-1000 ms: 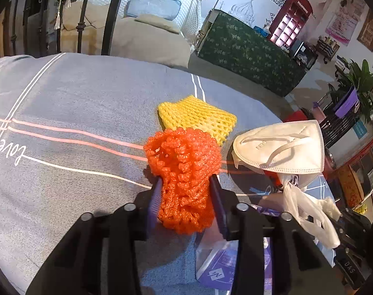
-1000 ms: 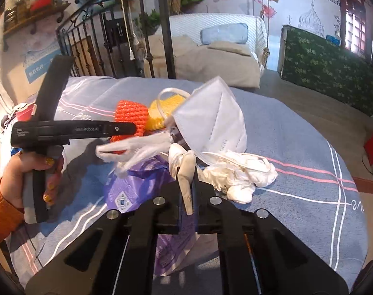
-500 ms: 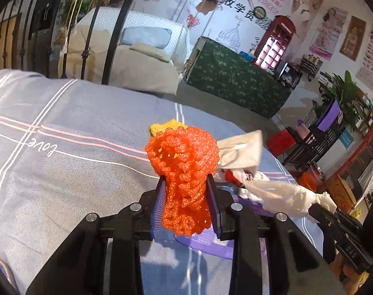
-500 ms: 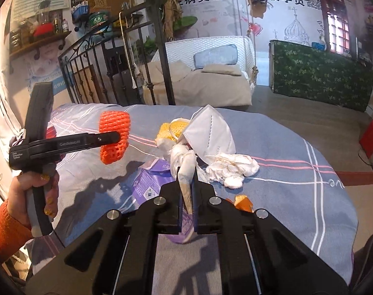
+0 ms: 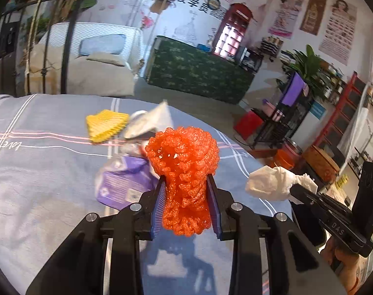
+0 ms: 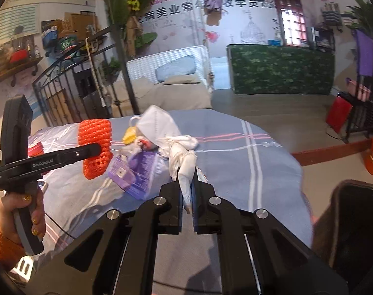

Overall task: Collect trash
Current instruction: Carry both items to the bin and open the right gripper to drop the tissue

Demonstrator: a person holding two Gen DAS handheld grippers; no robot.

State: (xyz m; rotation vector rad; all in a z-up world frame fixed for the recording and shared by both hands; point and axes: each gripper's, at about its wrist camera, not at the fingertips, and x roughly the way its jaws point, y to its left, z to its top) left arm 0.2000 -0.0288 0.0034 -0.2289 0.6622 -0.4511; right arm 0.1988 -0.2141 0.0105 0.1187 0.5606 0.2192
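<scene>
Up close in the left wrist view, the left tool [image 5: 186, 201] is clamped partway on an orange foam net [image 5: 184, 174], its blue pads pressing both sides of the net's lower half while the bulging top stands above the fingertips. The net hangs clear above the surface [image 5: 39, 172], which is draped in grey-blue cloth with pink and white stripes. Beyond it lie a yellow foam net [image 5: 105, 124], a white face mask [image 5: 149, 120] just beside that, and a purple packet [image 5: 122, 184] nearer, all grouped toward the far rounded edge. The near left stretch of cloth is bare. To the right, past the surface's edge, the right tool [image 5: 293, 188] carries a crumpled white glove [image 5: 274, 180] over the floor.

From the right wrist view, the right tool [image 6: 187, 186] is pinched nearly closed on that white glove [image 6: 184, 164], which pokes up out of the narrow gap. The left tool [image 6: 98, 148], gripped by a hand [image 6: 26, 211] with an orange sleeve, holds the orange foam net [image 6: 95, 135] in the air over the left side. The white face mask [image 6: 157, 123], purple packet [image 6: 134, 169] and a sliver of the yellow foam net [image 6: 128, 137] sit mid-surface. The right half of the surface [image 6: 260, 167] lies bare to its curved edge, with open floor beyond. A dark rounded object [image 6: 351, 223] stands at the near right, too blurred to identify.
</scene>
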